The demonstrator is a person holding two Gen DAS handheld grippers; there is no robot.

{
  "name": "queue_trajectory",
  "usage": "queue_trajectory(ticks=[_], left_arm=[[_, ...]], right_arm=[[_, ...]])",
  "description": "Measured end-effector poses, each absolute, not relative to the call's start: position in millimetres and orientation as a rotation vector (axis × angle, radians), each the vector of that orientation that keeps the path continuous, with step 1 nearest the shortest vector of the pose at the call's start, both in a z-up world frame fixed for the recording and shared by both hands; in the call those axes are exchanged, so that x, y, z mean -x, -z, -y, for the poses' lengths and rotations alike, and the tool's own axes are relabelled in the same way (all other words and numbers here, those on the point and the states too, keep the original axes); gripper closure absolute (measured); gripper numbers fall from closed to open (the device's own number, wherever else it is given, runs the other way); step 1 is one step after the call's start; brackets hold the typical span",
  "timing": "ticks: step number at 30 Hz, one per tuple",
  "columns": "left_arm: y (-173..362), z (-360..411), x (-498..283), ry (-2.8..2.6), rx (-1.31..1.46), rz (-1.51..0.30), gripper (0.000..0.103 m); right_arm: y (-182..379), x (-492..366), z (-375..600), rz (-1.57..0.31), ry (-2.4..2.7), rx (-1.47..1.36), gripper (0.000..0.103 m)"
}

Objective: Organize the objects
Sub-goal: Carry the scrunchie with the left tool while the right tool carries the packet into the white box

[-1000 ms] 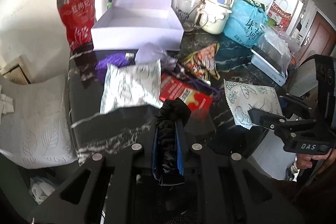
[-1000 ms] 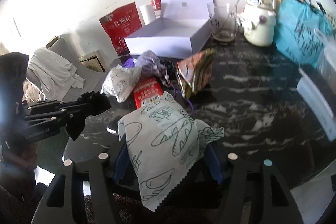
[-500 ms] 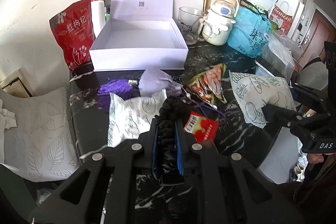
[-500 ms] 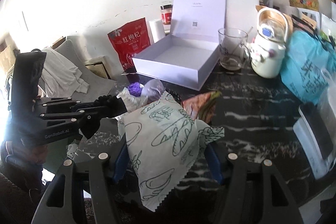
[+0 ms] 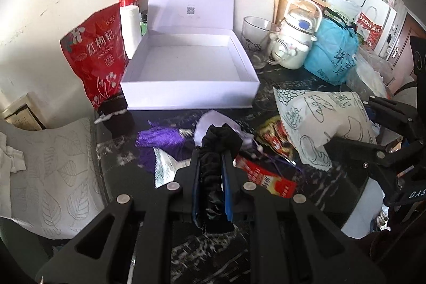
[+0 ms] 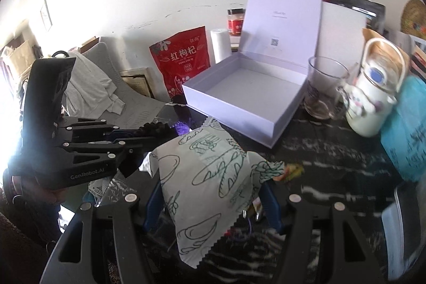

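L gripper: clamped tight on black scrunchie, which bunches out past the tips; white box lies ahead of it, lid up, empty.
R gripper: gripping pale snack bag across its width, jaws fairly wide; box ahead & slightly right.
Risk 1: both go for the box together, so the grippers could knock into each other.
Risk 2: puffy bag may slip, as the hold is on slick film.
Risk 3: glass mug & white kettle sit just right of the box; a wide swing by R could clip them.
Risk 4: scrunchie may snag on the pads at release and drop short, onto the clutter under the L tips.
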State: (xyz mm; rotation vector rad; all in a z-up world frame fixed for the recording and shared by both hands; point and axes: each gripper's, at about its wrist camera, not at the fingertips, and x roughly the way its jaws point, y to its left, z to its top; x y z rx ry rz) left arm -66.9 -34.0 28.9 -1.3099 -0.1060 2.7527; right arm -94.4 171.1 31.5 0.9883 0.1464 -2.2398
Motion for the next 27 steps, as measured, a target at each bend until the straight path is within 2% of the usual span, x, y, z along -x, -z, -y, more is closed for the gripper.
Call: queue_trajectory(ticks=[27], left_arm=[[-23, 53, 189, -2.755, 1.343, 0.068, 0.089]], right_arm=[[-35, 205, -142, -0.253, 2.223, -0.967, 0.039]])
